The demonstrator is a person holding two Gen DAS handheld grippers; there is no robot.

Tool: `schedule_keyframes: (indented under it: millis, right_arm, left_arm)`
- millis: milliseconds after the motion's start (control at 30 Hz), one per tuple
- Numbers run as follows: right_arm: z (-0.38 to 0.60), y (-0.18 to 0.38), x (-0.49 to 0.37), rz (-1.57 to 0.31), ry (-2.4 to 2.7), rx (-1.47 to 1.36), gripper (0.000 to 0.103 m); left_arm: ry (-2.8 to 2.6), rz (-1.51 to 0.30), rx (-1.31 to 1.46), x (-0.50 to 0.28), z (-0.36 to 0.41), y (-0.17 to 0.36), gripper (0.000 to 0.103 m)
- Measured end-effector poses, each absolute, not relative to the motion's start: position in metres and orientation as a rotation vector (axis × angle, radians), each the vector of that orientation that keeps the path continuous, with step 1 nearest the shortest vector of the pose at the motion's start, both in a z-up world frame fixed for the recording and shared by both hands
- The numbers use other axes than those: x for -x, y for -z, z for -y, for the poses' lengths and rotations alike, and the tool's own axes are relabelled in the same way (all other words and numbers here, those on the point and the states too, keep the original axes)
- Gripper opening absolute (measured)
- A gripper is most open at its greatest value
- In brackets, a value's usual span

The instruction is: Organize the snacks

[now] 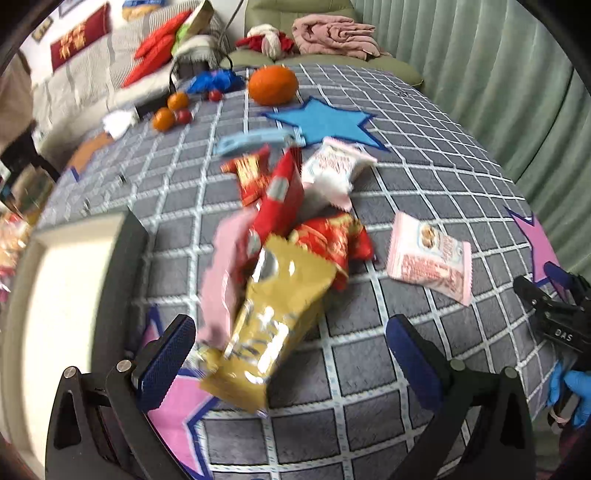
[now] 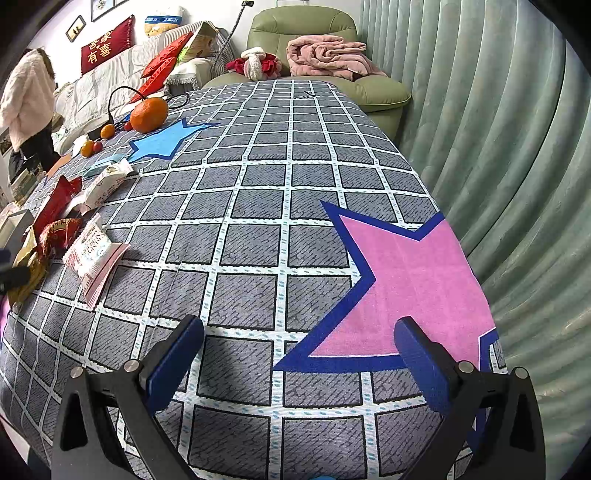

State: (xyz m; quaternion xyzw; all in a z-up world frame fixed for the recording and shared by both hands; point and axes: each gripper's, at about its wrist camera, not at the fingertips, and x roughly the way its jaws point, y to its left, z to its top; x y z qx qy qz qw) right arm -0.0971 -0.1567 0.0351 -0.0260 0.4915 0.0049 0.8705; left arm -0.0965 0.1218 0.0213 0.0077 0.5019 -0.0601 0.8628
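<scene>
A pile of snack packets lies on the checked tablecloth (image 1: 369,369). A gold packet (image 1: 273,314) lies nearest, blurred, between the wide-apart fingers of my left gripper (image 1: 291,362), which is open. Behind it are red packets (image 1: 280,199), a pink one (image 1: 218,280) and two pink-and-white packets (image 1: 428,258). A white box (image 1: 62,314) stands to the left of the pile. My right gripper (image 2: 299,354) is open with nothing in it, over the cloth by a pink star (image 2: 413,288), with the snack pile (image 2: 92,258) far to its left.
A large orange (image 1: 273,85), small oranges (image 1: 164,118) and a blue clip (image 1: 255,140) lie at the table's far side. A gloved hand (image 1: 569,391) holds the other gripper at the right edge. An armchair (image 2: 306,26), a curtain (image 2: 498,147) and a person (image 2: 26,99) stand beyond.
</scene>
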Motion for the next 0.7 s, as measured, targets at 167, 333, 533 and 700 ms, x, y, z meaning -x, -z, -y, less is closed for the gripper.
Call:
schedule_keyframes:
  millis: [167,333,533,700]
  right_arm:
    - [0.157,-0.035,0.097,-1.027,-0.010,0.054,0.103]
    - [0.157,-0.035,0.097,-1.027,-0.011,0.054,0.103]
    - [0.157,-0.035,0.098,-1.027,-0.011,0.054,0.103]
    - [0.157,-0.035,0.097,-1.027,-0.011,0.054,0.103]
  left_arm:
    - [0.313,-1.042,-0.055,0.113,-0.085,-0.025,0.103]
    - [0.322,-0.964,-0.086,0.132,-0.077,-0.046,0.103]
    - [0.191,-1.035,-0.047,0.124,-0.133,-0.038,0.103]
    - [0.072,-1.098,-0.040,0.114,-0.150,-0.017,0.103]
